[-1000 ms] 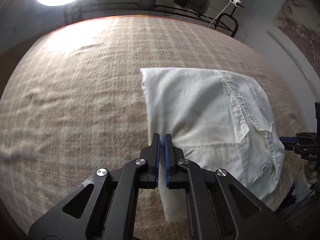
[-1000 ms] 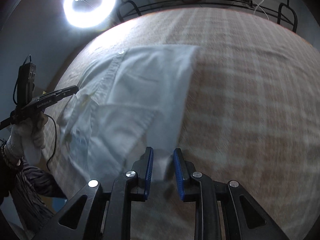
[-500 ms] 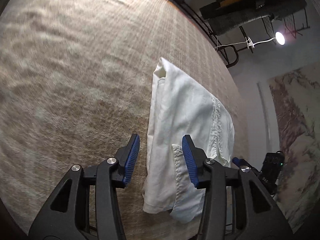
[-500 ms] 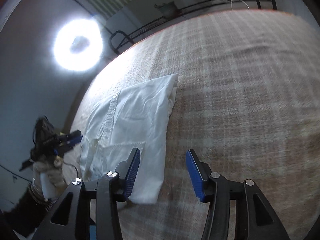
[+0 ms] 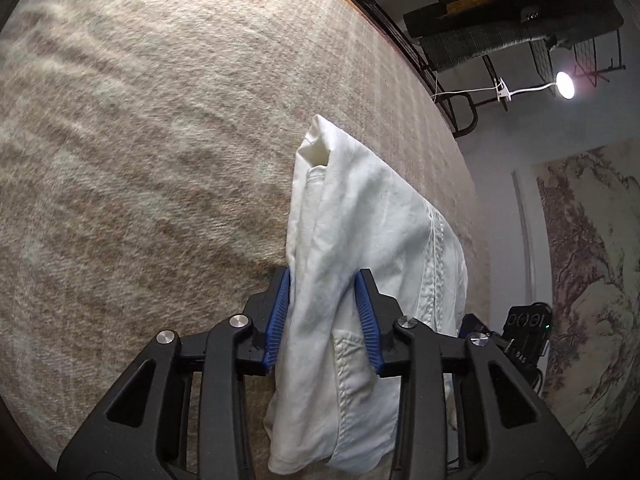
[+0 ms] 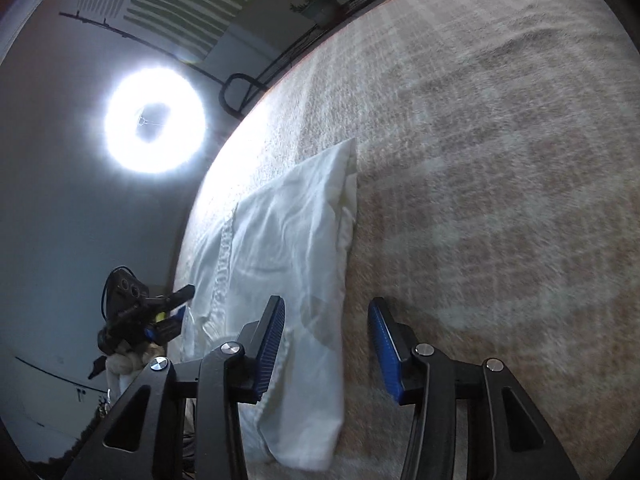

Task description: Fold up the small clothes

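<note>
A white folded garment (image 5: 372,240) lies on the beige checked blanket (image 5: 140,140) that covers the surface, close to the blanket's edge on the side where the wall begins. From the left wrist camera the garment runs as a long narrow strip away from the camera, its far end folded into a small raised corner and a stitched seam running along its right-hand side. The left gripper (image 5: 323,312) points down at the near part of the strip, with 1 blue pad on each side of it; the jaws stand at a moderate gap and are closing, the cloth is between them, and the left pad sits against the cloth's edge, though I cannot tell whether either pad presses yet. Behind its right finger, the other gripper's dark body shows at the blanket's edge. From the right wrist camera the same garment (image 6: 288,248) lies to the left of centre, its right long edge a thick fold of several layers. The right gripper (image 6: 330,344) hovers over the near end, jaws fairly wide and closing: the left pad is over the cloth, the right pad over bare blanket (image 6: 500,160), so only the garment's folded edge lies in the gap and nothing is clamped. A bright ring light (image 6: 155,118) glows beyond the blanket's edge.
</note>
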The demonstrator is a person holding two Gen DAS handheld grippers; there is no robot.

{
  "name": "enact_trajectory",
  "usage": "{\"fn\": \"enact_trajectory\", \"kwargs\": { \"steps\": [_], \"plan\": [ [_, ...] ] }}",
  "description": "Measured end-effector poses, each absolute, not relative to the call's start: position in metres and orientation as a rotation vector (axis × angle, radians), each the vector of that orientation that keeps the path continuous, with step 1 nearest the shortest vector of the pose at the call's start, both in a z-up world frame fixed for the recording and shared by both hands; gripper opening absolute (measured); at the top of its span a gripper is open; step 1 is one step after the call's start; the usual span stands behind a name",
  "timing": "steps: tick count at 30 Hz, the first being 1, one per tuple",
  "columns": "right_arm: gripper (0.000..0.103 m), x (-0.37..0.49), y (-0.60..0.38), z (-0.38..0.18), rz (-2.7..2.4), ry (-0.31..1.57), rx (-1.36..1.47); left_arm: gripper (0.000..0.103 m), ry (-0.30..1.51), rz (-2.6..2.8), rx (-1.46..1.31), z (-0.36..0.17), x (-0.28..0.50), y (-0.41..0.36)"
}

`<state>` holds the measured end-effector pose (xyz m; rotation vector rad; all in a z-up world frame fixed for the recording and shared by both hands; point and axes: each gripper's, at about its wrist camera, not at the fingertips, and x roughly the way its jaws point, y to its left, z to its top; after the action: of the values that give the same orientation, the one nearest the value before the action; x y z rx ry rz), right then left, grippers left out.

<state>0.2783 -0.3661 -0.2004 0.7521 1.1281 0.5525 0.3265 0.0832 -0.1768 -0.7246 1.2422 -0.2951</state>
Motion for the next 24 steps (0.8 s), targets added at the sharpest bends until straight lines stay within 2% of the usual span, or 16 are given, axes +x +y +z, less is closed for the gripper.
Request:
{"fn": "enact_trajectory", "kwargs": {
  "steps": [2,4,7,10,13,24],
  "plan": [
    [0.045,0.282,-0.362,-0.199,0.561,1.127,0.757,0.031,1.241,-0.295,-0.694,-0.175,0.33,0.077],
    [0.036,0.288,-0.355,-0.201,0.575,1.149,0.758,0.028,1.238,-0.287,-0.675,-0.175,0.332,0.073],
    [0.033,0.295,-0.344,-0.198,0.576,1.159,0.732,0.022,1.226,-0.272,-0.619,-0.17,0.332,0.066],
    [0.019,0.299,-0.333,-0.189,0.544,1.155,0.664,0.015,1.184,-0.257,-0.472,-0.154,0.33,0.043],
    [0.009,0.295,-0.325,-0.173,0.501,1.135,0.549,0.012,1.127,-0.26,-0.328,-0.138,0.325,0.021],
    [0.005,0.282,-0.294,-0.112,0.435,1.034,0.252,0.011,1.028,-0.311,-0.253,-0.104,0.312,-0.007]
  ]
}}
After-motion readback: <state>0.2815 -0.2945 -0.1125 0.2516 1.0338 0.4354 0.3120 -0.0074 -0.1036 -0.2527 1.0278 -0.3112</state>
